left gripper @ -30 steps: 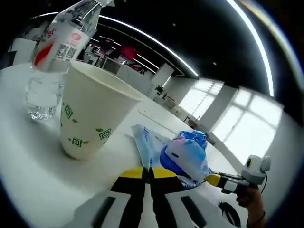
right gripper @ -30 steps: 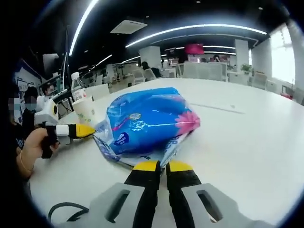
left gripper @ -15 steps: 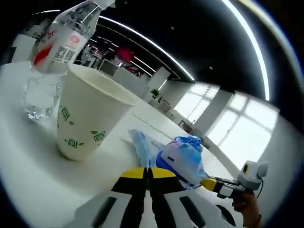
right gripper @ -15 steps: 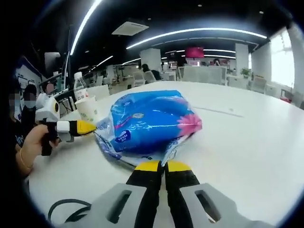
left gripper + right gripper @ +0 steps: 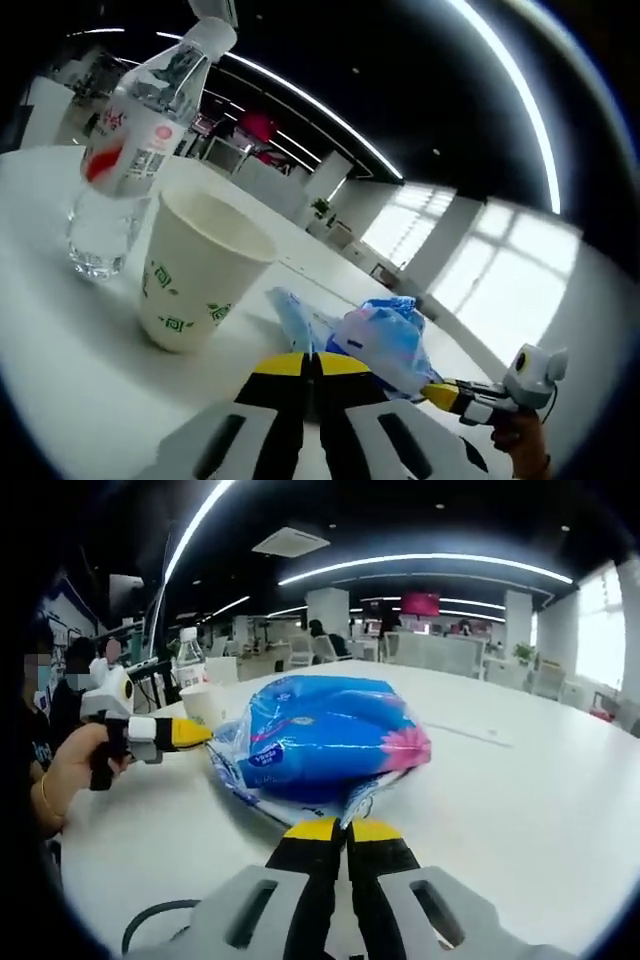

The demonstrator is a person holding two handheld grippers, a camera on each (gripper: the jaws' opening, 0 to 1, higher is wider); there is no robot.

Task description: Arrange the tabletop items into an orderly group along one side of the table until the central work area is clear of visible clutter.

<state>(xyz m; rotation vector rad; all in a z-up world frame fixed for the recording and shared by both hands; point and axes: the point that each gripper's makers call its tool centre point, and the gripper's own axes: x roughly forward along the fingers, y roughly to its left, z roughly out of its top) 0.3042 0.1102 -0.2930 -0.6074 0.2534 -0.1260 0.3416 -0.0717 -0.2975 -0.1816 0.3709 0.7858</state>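
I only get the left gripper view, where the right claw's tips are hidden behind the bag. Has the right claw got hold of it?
Observer: Yes. In the right gripper view the right claw is shut on the bag's crimped end.
Operator: Which end is my left claw on?
Observer: The opposite one. The left claw meets the bag's far edge, so the bag spans between both claws.
Operator: Where's the cup from that side?
Observer: The cup stands just beyond the left claw, with the bottle behind it.
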